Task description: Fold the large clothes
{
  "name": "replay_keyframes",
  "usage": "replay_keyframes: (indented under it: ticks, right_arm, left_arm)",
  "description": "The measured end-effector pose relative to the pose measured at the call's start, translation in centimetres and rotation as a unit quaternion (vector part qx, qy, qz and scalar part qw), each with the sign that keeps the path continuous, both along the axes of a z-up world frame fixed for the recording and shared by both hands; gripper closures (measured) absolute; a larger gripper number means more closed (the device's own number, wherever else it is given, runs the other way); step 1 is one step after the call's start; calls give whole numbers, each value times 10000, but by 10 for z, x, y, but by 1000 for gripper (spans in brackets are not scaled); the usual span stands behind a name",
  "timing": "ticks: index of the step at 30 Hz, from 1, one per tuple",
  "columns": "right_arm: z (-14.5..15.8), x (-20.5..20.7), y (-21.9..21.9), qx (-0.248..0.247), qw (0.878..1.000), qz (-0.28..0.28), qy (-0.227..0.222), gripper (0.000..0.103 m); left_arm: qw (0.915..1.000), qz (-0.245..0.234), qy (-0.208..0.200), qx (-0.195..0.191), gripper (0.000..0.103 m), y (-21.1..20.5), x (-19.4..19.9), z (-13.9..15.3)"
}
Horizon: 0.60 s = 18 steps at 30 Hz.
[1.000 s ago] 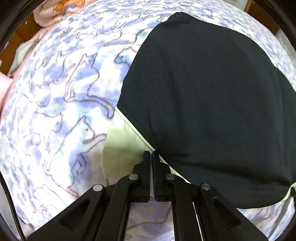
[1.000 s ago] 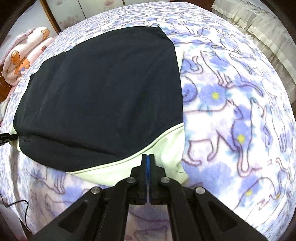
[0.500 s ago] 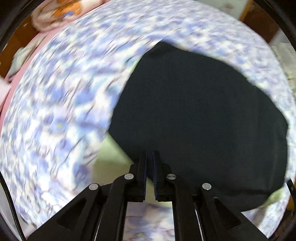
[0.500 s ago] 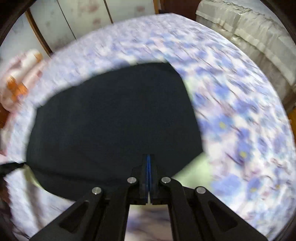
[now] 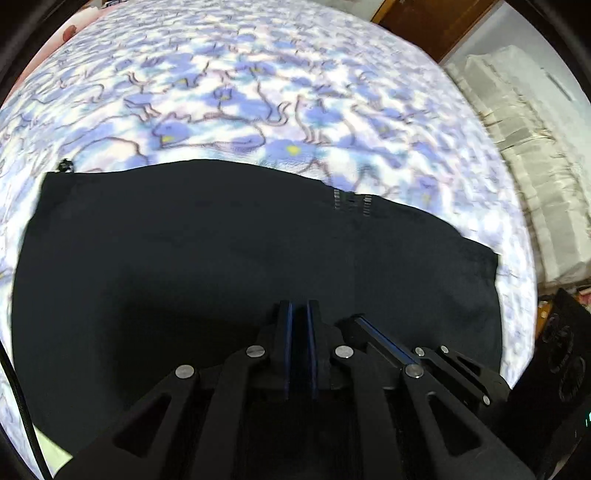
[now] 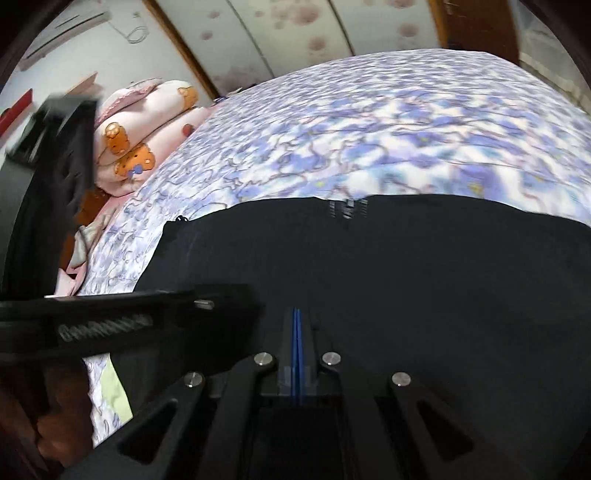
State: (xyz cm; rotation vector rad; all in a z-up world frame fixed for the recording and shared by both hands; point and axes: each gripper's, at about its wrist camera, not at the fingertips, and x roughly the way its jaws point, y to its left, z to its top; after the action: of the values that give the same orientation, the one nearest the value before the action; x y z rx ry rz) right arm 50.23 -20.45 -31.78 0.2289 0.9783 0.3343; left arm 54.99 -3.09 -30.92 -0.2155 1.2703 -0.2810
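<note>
Black garment (image 5: pixel 221 280) on the bed (image 5: pixel 258 92) now hides nearly all the pale green lining exposed earlier, so this fold looks laid; my left jaws (image 5: pixel 299 314) barely parted, my right jaws (image 6: pixel 297 325) pressed together, whether either pinches cloth I cannot tell.

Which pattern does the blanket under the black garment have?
The blanket is white with blue-purple cat outlines and small yellow dots; this shows best in the left wrist view.

A home bedroom: bed (image 6: pixel 424 122) spread with a blue-and-white cat-print fleece blanket (image 5: pixel 258 92), folded pink bear-print quilt (image 6: pixel 144 122) piled at one end, flower-patterned wardrobe doors (image 6: pixel 295 33) behind, wall-mounted air conditioner (image 6: pixel 66 33), wooden door (image 5: pixel 436 22).
</note>
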Motion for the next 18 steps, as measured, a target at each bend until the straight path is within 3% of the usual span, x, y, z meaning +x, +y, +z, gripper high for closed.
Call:
replay_keyframes:
  ticks: [2, 8, 18]
  right_arm:
    - [-9, 7, 2, -175, 9998, -22, 93, 103]
    - [-23, 29, -30, 6, 9998, -173, -51, 103]
    - [-14, 21, -71, -129, 9999, -50, -88, 103]
  left_arm:
    - [9999, 100, 37, -17, 97, -1, 13, -15]
    - [9996, 194, -181, -129, 100, 1, 35, -42]
    - [9974, 544, -456, -143, 102, 21, 32, -34]
